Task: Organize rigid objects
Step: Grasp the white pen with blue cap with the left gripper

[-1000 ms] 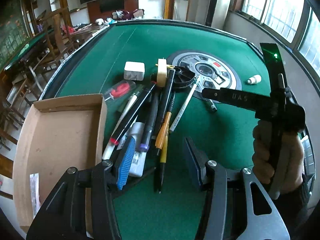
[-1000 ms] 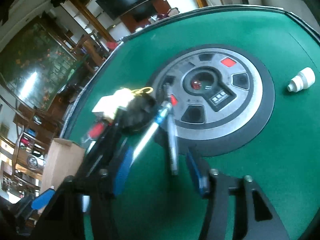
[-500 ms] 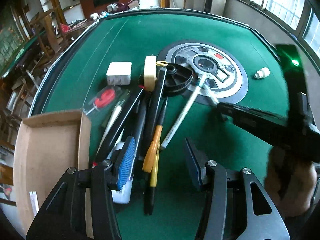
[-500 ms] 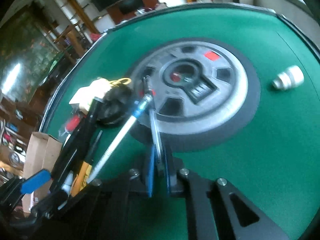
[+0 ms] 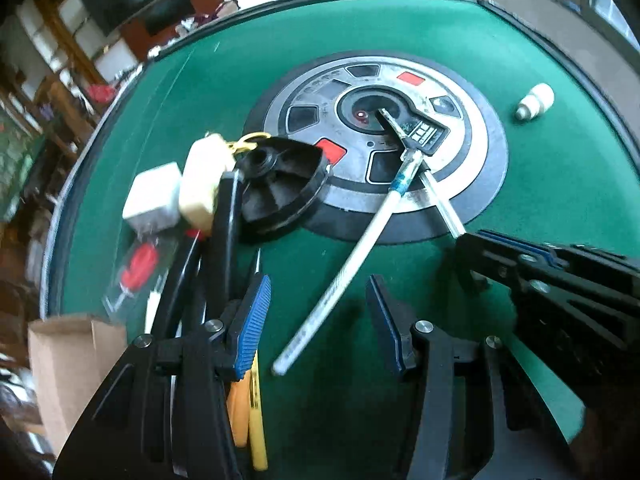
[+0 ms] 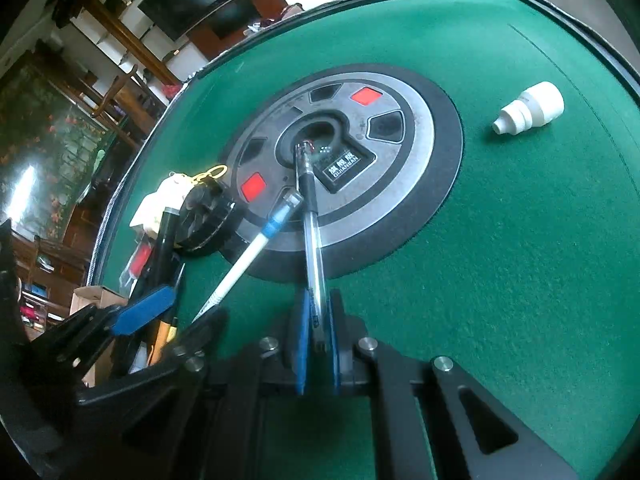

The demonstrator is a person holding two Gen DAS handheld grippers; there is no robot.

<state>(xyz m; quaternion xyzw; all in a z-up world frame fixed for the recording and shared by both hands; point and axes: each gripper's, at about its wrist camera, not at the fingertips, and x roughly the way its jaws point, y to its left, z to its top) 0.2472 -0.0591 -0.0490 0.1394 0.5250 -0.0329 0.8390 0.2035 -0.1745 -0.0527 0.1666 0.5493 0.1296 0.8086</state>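
My right claw (image 6: 318, 322), which stood open around the clear pen (image 6: 312, 240) a second ago, is now clamped on its near end, and my left claw (image 5: 318, 320) has slid across from the pen pile to the white pen (image 5: 352, 264).

The clear pen runs from my right pads up onto the round control panel (image 6: 416, 168) in the middle of the green table (image 6: 520, 280), its tip over the centre recess. My left jaws hang open and empty, straddling the lower part of the white pen, which lies slanted with its blue-banded end up on the panel's rim, beside the clear one. The cardboard box (image 5: 68, 356) sits at the left edge. To do this well I should lift the clear pen straight up first, since the two seem to touch near the rim, though blur makes that uncertain, then carry it level to the box.
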